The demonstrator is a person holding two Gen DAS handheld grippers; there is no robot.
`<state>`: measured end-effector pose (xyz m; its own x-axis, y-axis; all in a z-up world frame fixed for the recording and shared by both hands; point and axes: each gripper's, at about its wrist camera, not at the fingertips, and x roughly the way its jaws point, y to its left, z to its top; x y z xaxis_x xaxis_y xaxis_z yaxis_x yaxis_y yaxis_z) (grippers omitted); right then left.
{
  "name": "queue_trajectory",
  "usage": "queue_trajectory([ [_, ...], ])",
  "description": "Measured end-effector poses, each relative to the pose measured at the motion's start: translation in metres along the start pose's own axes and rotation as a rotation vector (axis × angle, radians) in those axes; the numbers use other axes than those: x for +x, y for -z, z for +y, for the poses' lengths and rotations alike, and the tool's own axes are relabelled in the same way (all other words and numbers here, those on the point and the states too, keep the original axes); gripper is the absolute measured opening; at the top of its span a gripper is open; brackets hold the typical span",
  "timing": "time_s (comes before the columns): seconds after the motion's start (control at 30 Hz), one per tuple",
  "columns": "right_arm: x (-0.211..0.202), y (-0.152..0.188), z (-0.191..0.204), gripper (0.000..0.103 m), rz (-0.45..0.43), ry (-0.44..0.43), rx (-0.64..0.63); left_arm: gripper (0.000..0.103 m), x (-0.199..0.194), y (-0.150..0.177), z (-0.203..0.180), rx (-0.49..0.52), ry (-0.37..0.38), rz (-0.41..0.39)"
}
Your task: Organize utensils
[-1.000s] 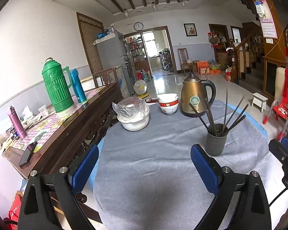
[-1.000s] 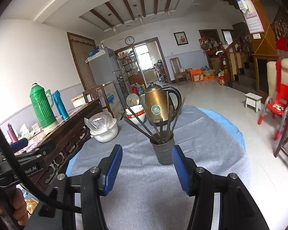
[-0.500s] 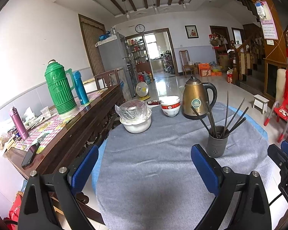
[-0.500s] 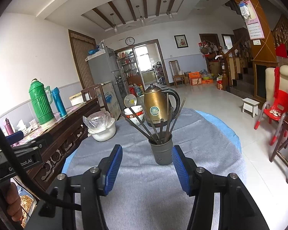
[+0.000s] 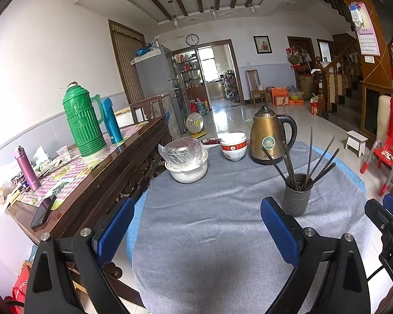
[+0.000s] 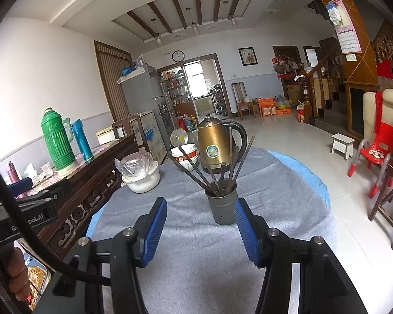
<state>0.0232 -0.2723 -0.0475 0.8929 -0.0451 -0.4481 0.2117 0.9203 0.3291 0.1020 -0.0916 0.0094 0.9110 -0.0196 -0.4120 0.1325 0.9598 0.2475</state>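
Both blue-padded grippers, left (image 5: 196,225) and right (image 6: 200,221), are being held open (nothing gripped) near the dark grey cylindrical chopstick holder (image 6: 222,208).

Left gripper (image 5: 196,225) with jaws wide apart and empty, right gripper (image 6: 200,222) also open, both tilted slightly downward, side by side
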Motion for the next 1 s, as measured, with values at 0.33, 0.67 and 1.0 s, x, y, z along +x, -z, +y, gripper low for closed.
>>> queue_trajectory([
  [0.33, -0.0006, -0.0009, 0.0025, 0.058, -0.001, -0.003, -0.003, 0.097, -0.0016, -0.0009, 0.0006, 0.001, 0.0, 0.001],
  [0.67, -0.0005, -0.0012, 0.0028, 0.058, -0.005, -0.003, -0.006, 0.097, -0.0018, -0.0007, 0.0014, 0.0, 0.006, 0.002],
  [1.0, -0.0009, -0.0033, 0.0051, 0.058, -0.009, -0.005, -0.01, 0.097, -0.0013, 0.0013, 0.0016, -0.003, 0.01, 0.01],
])
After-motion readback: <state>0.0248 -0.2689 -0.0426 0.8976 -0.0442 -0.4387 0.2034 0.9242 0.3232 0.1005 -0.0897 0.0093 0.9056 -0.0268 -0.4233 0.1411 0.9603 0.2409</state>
